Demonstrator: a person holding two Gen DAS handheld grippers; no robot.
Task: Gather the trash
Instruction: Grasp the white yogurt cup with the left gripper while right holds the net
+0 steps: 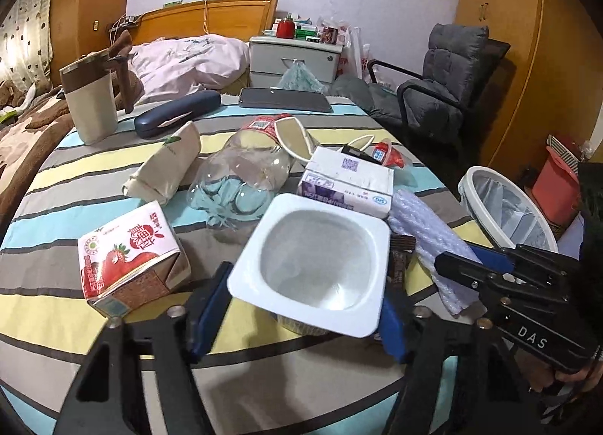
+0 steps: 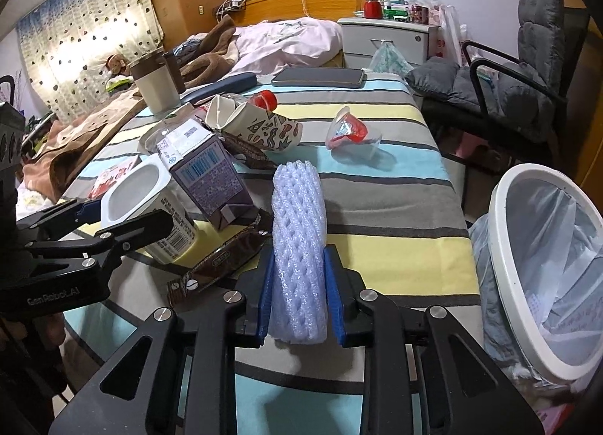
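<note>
My left gripper point(image 1: 301, 314) is shut on a white square yogurt cup point(image 1: 316, 261), jaws against its two sides; the cup also shows in the right wrist view point(image 2: 132, 193). My right gripper point(image 2: 299, 299) is shut on a roll of white foam netting point(image 2: 299, 224), which also shows in the left wrist view point(image 1: 426, 231). On the striped table lie a strawberry milk carton point(image 1: 128, 258), a purple carton point(image 2: 207, 175), a clear plastic bottle point(image 1: 245, 171), a patterned paper cup point(image 2: 264, 129), a brown wrapper point(image 2: 222, 261) and a small red-labelled clear cup point(image 2: 350, 133).
A white-rimmed bin with a plastic liner point(image 2: 542, 276) stands off the table's right edge. A beige lidded mug point(image 1: 90, 103), a dark glasses case point(image 1: 177, 114), a folded cloth pouch point(image 1: 166, 167) and a dark flat case point(image 1: 286, 99) sit further back. A grey chair point(image 1: 441, 88) is beyond.
</note>
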